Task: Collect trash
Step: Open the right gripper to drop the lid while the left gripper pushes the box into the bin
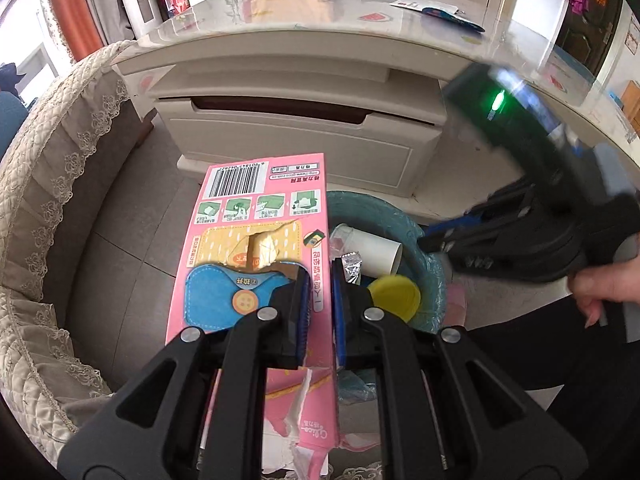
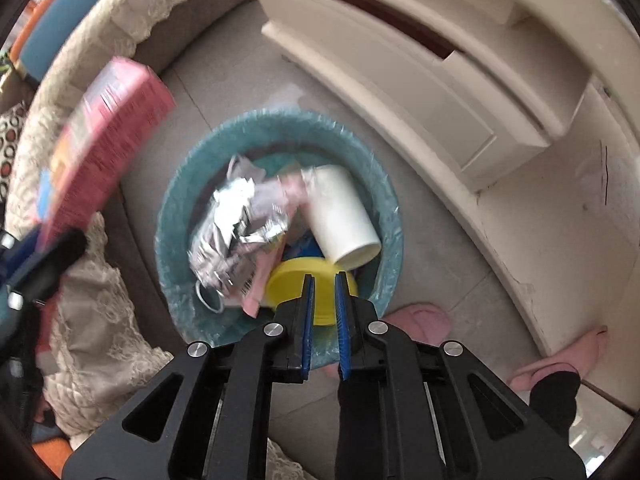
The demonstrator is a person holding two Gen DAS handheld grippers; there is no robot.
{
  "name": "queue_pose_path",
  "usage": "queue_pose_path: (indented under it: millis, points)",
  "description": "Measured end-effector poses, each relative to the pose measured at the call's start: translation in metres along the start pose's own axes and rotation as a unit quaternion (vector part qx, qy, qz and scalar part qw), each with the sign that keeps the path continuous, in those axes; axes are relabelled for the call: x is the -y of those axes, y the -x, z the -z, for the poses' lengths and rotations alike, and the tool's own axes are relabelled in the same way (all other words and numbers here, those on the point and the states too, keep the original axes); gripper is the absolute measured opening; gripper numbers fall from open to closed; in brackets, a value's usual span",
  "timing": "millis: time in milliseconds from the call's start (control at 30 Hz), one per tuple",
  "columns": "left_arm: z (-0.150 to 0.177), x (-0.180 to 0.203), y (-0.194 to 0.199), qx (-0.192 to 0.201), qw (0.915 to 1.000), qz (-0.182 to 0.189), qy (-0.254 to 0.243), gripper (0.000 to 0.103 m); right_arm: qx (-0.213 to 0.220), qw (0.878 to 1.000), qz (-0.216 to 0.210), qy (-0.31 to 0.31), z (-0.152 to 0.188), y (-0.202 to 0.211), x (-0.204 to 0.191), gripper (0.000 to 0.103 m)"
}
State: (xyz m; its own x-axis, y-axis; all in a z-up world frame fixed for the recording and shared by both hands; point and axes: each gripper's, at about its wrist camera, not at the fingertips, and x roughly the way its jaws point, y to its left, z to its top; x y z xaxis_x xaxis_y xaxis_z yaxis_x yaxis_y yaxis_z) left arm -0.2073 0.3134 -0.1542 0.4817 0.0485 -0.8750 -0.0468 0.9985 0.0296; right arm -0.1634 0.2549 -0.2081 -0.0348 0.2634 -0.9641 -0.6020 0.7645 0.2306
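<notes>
Our left gripper point(image 1: 320, 280) pinched a torn pink carton point(image 1: 256, 240), barcode upward; our right gripper point(image 2: 324, 292) stood slightly parted, empty

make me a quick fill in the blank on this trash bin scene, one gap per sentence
1. The left gripper holds a ____ carton.
2. The bin has a ____ liner.
3. The round lid in the bin is ____.
4. The right gripper holds ____.

Missing: pink; teal; yellow; nothing

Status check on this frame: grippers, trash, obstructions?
Left gripper shut on pink box. Right gripper empty over bin. Yellow lid in bin. Nothing blocking.
</notes>
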Motion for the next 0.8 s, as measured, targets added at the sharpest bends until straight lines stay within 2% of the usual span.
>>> queue_pose_path:
  millis: [233,367,500,633,667,733,800]
  points:
    - [0.002,0.004,-0.016,-0.014,0.9998,0.016,-0.006,0.009,0.059,0.997,-0.024,-0.033,-0.005,0.055,0.022,0.013]
    - [0.004,0.012,-0.028,-0.026,0.9994,0.015,-0.016,0.009,0.078,0.996,-0.022,-0.033,-0.003,0.076,0.027,0.013]
    - [0.009,0.013,-0.048,-0.046,0.9988,0.014,-0.003,0.009,0.088,0.995,-0.026,-0.038,0.000,0.088,0.034,0.013]
    - [0.017,0.016,-0.061,-0.064,0.9979,0.001,0.002,0.014,0.088,0.995,-0.027,-0.032,0.004,0.091,0.033,0.013]
    - [0.019,0.017,-0.063,-0.066,0.9978,-0.004,0.001,0.017,0.087,0.995,-0.026,-0.030,0.004,0.091,0.033,0.013]
    - [0.021,0.018,-0.060,-0.061,0.9981,-0.009,0.002,0.029,0.086,0.996,-0.026,-0.026,0.003,0.090,0.031,0.013]
    - [0.021,0.017,-0.058,-0.059,0.9982,-0.013,0.006,0.030,0.086,0.996,-0.028,-0.026,0.003,0.089,0.030,0.013]
